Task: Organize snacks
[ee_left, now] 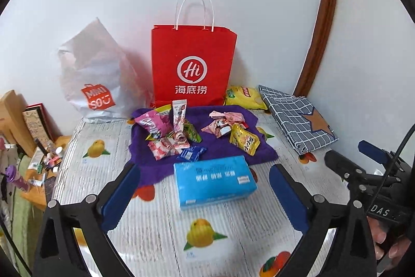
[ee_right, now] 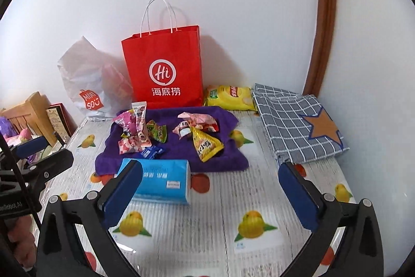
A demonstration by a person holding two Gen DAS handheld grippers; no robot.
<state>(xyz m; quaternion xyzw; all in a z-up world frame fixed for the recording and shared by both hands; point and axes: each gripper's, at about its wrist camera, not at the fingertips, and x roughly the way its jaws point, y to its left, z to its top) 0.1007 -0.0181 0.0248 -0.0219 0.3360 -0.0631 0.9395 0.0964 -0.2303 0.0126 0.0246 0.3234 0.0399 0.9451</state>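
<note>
Left gripper [ee_left: 205, 188] and right gripper [ee_right: 210, 188] released, empty, bright crinkled snacks [ee_left: 179, 131] heaped on purple towel [ee_left: 215, 144]

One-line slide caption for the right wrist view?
Open right gripper hovers above snack packets on purple towel.

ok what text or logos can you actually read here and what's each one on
"Hi" over "海底捞": red paper bag
"MINI SO": white plastic bag
"DAS": black body of the right claw
Print on the blue tissue pack, the yellow chip bag and the snack wrappers: too blurred to read.
</note>
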